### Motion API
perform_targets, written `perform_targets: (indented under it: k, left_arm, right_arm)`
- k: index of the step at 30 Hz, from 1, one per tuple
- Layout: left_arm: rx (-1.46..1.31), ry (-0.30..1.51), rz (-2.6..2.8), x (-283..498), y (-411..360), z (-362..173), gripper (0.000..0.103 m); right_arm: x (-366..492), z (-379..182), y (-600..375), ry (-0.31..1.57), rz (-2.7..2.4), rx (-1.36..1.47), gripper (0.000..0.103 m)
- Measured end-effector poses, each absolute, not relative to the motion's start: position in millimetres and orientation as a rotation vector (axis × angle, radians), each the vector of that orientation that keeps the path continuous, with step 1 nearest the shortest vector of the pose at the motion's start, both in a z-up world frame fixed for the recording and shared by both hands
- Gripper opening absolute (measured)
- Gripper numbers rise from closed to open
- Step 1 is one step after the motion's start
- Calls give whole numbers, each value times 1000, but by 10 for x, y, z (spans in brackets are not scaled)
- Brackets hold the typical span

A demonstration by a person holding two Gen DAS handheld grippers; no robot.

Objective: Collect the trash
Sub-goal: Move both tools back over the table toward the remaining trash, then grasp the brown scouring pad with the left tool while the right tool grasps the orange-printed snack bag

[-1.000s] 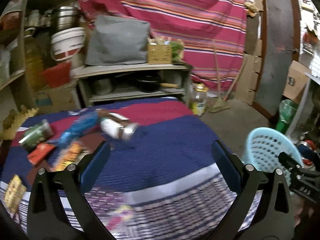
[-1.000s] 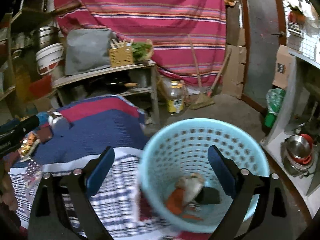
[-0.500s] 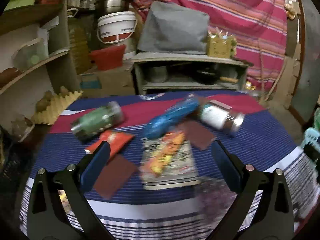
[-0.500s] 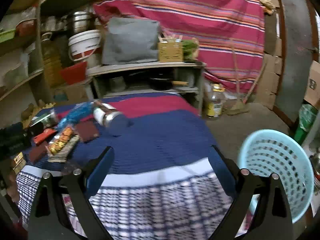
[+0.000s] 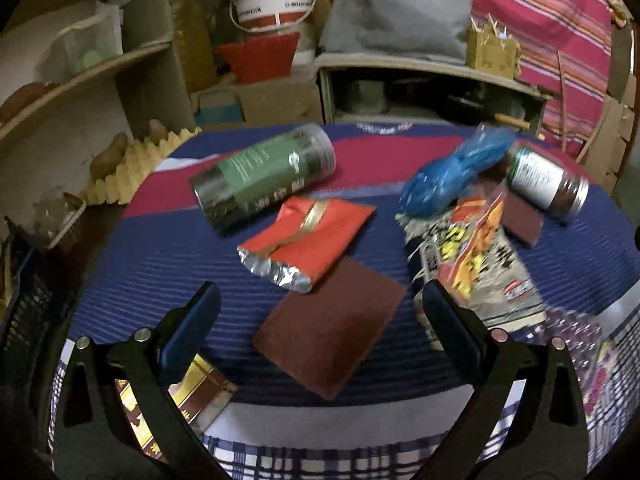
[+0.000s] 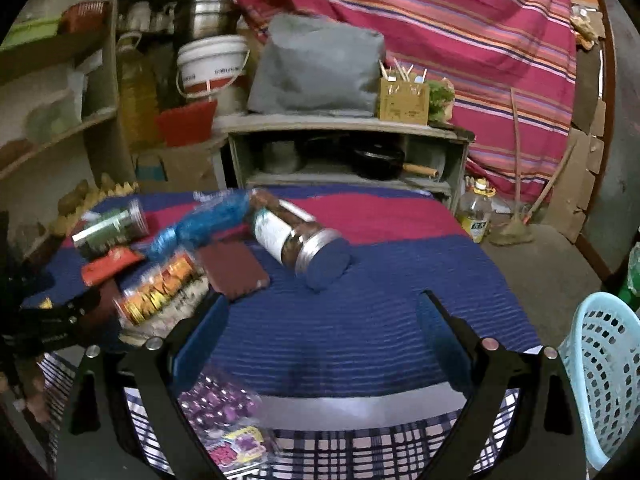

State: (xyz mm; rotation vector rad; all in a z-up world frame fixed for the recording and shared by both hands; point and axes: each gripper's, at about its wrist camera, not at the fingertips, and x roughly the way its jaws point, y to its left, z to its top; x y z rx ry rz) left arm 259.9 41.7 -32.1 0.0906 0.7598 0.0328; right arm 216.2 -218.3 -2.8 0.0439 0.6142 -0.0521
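Trash lies toward the tabletop's (image 5: 168,280) left edge: red pouch (image 5: 308,236) on a brown pad (image 5: 332,336), green can (image 5: 264,174) behind them. I see my left claw (image 5: 320,320) wide open over the pad, empty. My right claw (image 6: 320,328) gapes empty too; basket (image 6: 604,372) past the right edge

Domestic storeroom-kitchen, cluttered. Evidence: wooden shelves (image 6: 60,128) with containers; steel pot (image 6: 206,10); white plastic bucket (image 6: 212,64); black pan (image 6: 380,160) in low cabinet (image 6: 344,124); striped cloth backdrop (image 6: 460,20); broom (image 6: 516,216); cooking-oil bottle (image 6: 476,210) on concrete floor (image 6: 540,272).
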Motion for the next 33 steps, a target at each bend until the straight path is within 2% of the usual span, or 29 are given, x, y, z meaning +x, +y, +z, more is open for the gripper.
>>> perform_targets:
  k: [10, 21, 23, 26, 33]
  left_arm:
    - [30, 900, 4, 2785, 534, -572, 97]
    - [17, 949, -21, 2917, 556, -638, 97]
    - [21, 949, -25, 2903, 541, -631, 93]
    - [64, 938, -40, 2826, 455, -600, 79]
    - [82, 920, -21, 2669, 381, -492, 76]
  right_arm:
    - [2200, -206, -2445, 680, -68, 122, 93]
    - [2215, -210, -2421, 676, -50, 131, 93]
    - [2221, -214, -2418, 675, -46, 133, 93]
    - [2231, -224, -2400, 674, -40, 135, 93]
    - [2261, -250, -2322, 682, -27, 125, 93]
